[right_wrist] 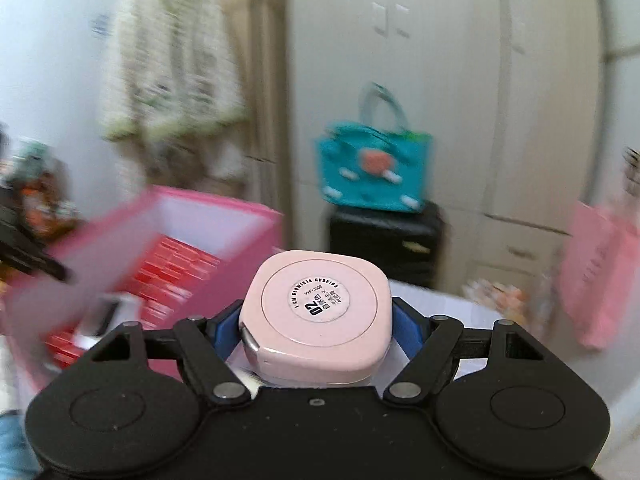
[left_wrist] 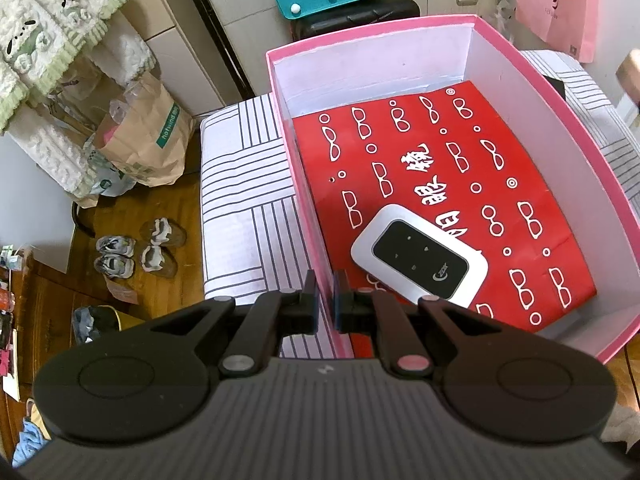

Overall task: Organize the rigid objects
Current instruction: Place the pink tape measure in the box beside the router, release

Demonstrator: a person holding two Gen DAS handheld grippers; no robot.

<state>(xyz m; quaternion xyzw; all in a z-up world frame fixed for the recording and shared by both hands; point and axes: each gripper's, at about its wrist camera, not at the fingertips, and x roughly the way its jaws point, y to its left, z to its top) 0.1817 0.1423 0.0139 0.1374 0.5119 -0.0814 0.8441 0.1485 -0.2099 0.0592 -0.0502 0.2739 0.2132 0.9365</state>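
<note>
The left gripper hovered over the near-left wall of a pink box, its jaws nearly closed and holding nothing. Inside, a white pocket router lay flat on a red printed sheet, its long axis running diagonally from the box's left wall toward the near right corner. The right gripper clamped a pink rounded-square case between its blue pads, label side up, with the blurred box to its left.

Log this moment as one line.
right hand-held gripper: shut on pink case | left hand-held gripper: nearly shut, empty | pink box: holds white router
</note>
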